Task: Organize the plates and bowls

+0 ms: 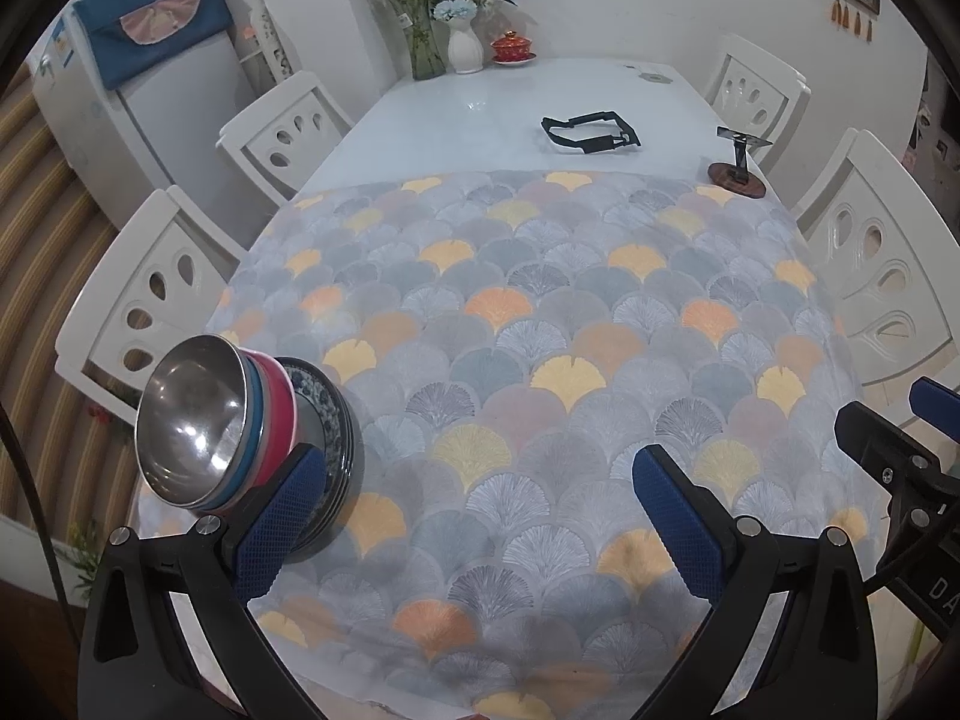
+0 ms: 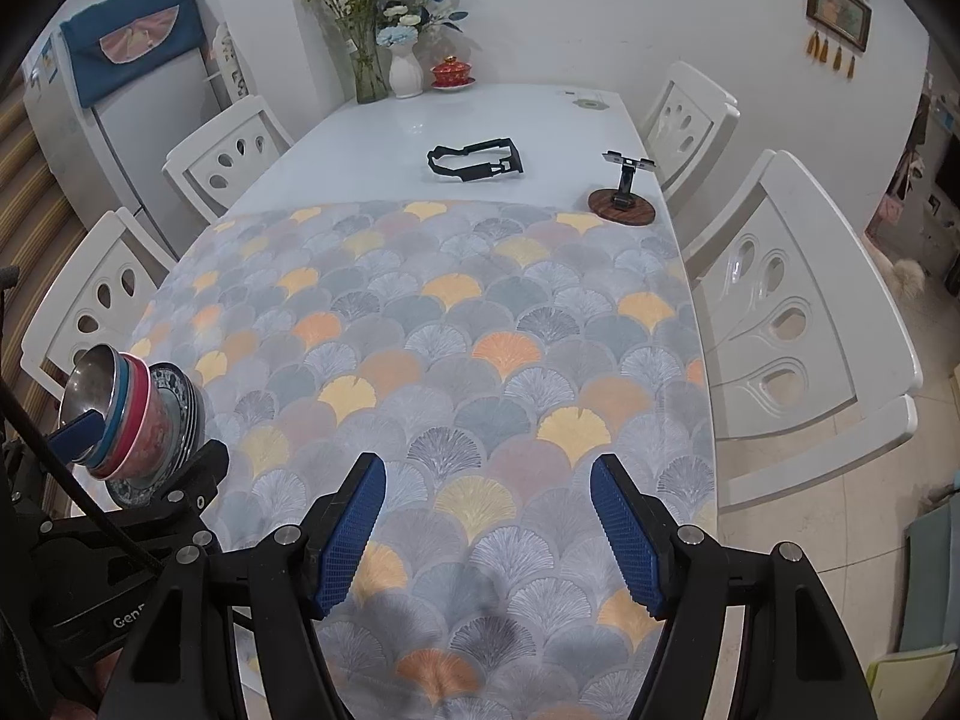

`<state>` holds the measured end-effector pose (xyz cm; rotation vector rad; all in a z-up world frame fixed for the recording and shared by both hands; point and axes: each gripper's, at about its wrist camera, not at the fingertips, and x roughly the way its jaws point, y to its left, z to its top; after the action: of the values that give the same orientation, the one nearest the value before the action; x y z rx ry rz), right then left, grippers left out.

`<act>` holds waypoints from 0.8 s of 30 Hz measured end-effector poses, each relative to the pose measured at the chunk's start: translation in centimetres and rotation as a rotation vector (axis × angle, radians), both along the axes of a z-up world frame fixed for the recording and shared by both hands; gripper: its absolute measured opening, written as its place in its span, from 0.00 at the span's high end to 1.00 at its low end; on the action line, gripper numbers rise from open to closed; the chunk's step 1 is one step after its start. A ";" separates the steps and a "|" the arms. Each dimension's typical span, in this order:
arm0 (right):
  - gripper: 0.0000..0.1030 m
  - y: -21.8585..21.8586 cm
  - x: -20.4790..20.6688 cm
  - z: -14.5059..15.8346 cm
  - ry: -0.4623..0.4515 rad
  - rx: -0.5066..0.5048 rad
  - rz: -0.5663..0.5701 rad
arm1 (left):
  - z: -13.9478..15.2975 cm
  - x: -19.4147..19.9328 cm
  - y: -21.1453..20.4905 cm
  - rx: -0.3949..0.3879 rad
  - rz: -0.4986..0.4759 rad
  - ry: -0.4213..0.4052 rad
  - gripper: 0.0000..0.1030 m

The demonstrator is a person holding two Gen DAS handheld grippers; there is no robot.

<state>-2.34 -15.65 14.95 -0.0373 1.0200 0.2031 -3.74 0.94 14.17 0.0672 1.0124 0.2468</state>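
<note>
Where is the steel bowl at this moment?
The steel bowl tops the stack of bowls and plates at the near left edge of the tablecloth, beside the left tool, low on the left in both views.

I work in a home dining room: white table [image 2: 480, 120], matching chairs [image 2: 798, 330], flower vases [image 2: 405, 75], fridge [image 2: 138, 138], framed pictures [image 2: 839, 0].

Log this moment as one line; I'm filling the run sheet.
left gripper: open, empty | right gripper: open, empty | bowls stacked on plates | tablecloth's left edge
</note>
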 end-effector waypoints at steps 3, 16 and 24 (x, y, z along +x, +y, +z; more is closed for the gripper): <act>0.33 0.1 0.0 0.0 0.000 0.002 0.002 | 0.0 -0.1 0.0 0.002 0.003 0.001 0.01; 0.33 0.2 0.3 0.0 0.001 0.004 0.007 | -0.2 0.2 0.6 -0.001 0.026 0.009 0.01; 0.33 0.1 0.5 -0.1 0.001 0.004 0.009 | -0.3 0.3 0.6 -0.007 0.026 0.015 0.01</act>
<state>-1.86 -15.60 14.85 -0.0380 1.0210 0.2130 -3.45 1.57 13.84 0.0502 1.0299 0.2666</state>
